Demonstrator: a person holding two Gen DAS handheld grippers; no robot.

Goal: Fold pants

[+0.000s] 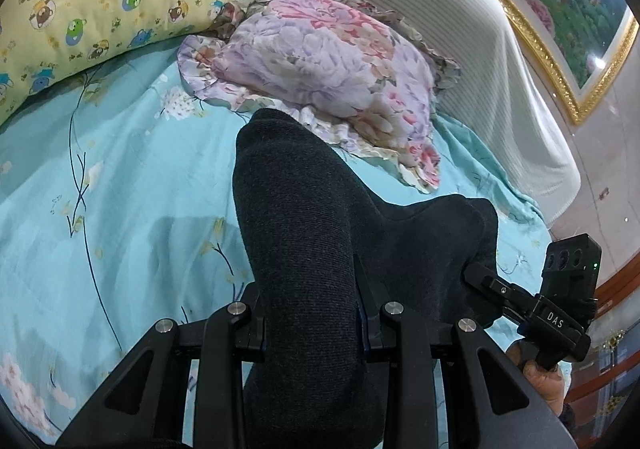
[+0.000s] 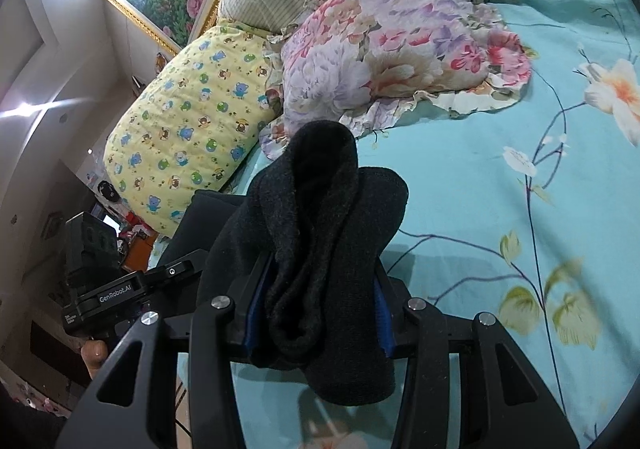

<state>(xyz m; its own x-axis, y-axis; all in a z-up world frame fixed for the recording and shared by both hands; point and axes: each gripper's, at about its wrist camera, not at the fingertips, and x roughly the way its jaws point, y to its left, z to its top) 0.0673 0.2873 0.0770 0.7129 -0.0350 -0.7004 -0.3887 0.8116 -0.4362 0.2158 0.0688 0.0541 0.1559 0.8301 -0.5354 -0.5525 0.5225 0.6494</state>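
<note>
The pants [image 1: 304,233] are dark charcoal knit, bunched in thick folds and lifted above the turquoise flowered sheet [image 1: 120,169]. My left gripper [image 1: 310,323] is closed on one part of them, my right gripper [image 2: 316,313] on another. Only the right view shows the cloth doubled into a roll. Both grippers point toward the floral pillow [image 1: 320,61].

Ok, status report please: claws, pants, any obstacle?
Left claw and right claw shut on pants, lifted over bed. Flowered pillow ahead.
</note>
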